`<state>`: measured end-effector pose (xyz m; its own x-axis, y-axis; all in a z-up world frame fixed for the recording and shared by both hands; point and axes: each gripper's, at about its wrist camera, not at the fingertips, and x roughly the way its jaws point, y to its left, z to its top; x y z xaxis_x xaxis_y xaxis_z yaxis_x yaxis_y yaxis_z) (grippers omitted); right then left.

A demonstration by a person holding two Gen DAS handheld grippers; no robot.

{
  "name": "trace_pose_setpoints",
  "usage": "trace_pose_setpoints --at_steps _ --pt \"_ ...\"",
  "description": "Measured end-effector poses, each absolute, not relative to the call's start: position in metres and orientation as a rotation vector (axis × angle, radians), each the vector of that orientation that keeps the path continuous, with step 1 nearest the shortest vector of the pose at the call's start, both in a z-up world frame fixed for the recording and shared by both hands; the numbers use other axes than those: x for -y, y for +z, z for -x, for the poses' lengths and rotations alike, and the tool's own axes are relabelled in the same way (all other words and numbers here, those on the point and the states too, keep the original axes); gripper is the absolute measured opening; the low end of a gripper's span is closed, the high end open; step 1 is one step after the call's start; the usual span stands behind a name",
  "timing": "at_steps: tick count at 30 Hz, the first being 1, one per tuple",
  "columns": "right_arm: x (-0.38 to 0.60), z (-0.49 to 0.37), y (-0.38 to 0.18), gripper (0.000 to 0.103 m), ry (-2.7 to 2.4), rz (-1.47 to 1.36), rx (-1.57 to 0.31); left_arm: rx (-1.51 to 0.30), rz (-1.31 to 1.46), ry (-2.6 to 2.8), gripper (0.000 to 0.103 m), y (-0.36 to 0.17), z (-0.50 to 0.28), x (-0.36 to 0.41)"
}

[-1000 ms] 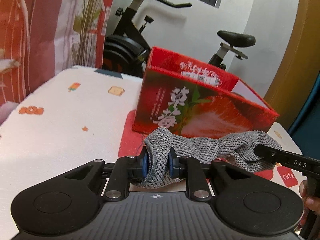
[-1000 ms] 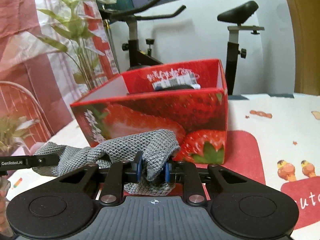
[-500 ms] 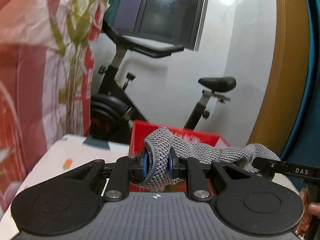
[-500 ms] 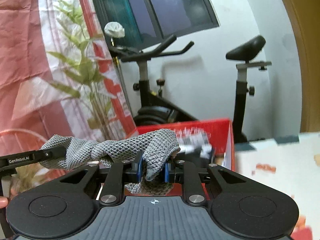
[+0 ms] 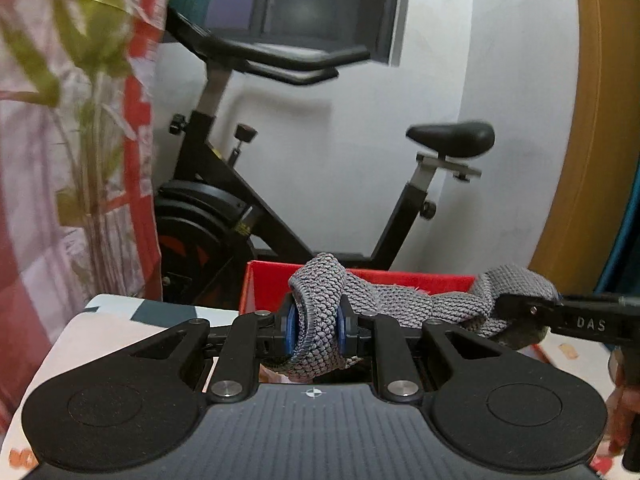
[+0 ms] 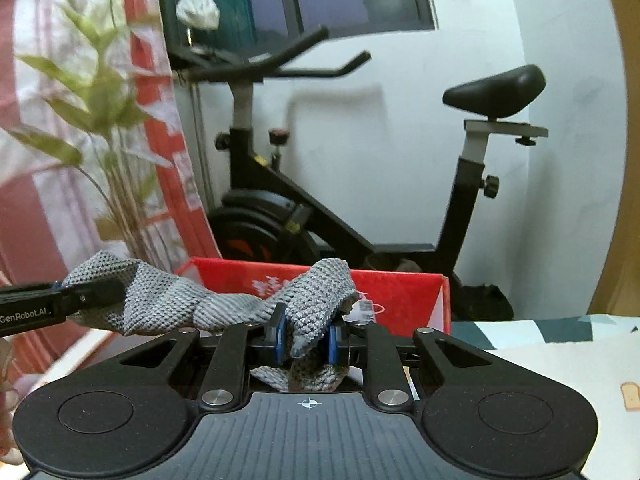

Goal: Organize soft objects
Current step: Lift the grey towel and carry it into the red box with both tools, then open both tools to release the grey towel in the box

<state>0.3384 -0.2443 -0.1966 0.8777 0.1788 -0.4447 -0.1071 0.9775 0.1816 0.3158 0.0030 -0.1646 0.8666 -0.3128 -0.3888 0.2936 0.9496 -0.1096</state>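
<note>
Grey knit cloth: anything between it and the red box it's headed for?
Nothing visible. The grey knit cloth hangs stretched between the left gripper and right gripper, both clamped on it, in front of the red box's open top. Box interior is mostly hidden.

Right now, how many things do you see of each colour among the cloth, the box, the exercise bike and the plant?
Grey: 1, the knitted cloth, held at both ends by the left claw and the right claw.
Red: 1, the box.
Black: 1, the exercise bike.
Green: 1, the plant.
Total: 4.
</note>
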Motion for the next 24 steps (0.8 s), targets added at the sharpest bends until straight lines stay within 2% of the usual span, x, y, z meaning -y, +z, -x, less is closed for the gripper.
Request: trace_pose_setpoints --at_steps 12,15,17,18,20,21,23,24 --pt "0.245 -0.391 -0.234 0.018 0.111 -0.118 -0.686 -0.63 -0.05 -0.374 0.021 -0.206 -0.384 0.026" --pt "0.25 -0.392 -0.236 0.019 0.097 -0.141 -0.712 -0.673 -0.089 -0.391 0.026 -0.214 -0.387 0.033" --pt "0.25 -0.39 -0.235 0.026 0.094 -0.133 -0.72 -0.685 -0.086 -0.393 0.043 -0.216 -0.388 0.032" --pt "0.252 -0.388 -0.232 0.03 0.092 -0.129 -0.719 -0.688 -0.083 -0.392 0.049 -0.216 -0.389 0.03" --pt "0.251 -0.383 -0.226 0.033 0.101 -0.115 -0.713 -0.679 -0.08 -0.397 0.068 -0.214 -0.389 0.026" --pt "0.252 -0.38 -0.222 0.033 0.1 -0.1 -0.707 -0.667 -0.075 -0.399 0.071 -0.212 -0.389 0.025" --pt "0.251 -0.373 -0.213 0.04 0.091 -0.074 -0.69 -0.638 -0.07 -0.383 0.08 -0.204 -0.383 0.023" --pt "0.251 -0.37 -0.208 0.049 0.085 -0.069 -0.681 -0.622 -0.067 -0.376 0.082 -0.2 -0.379 0.02"
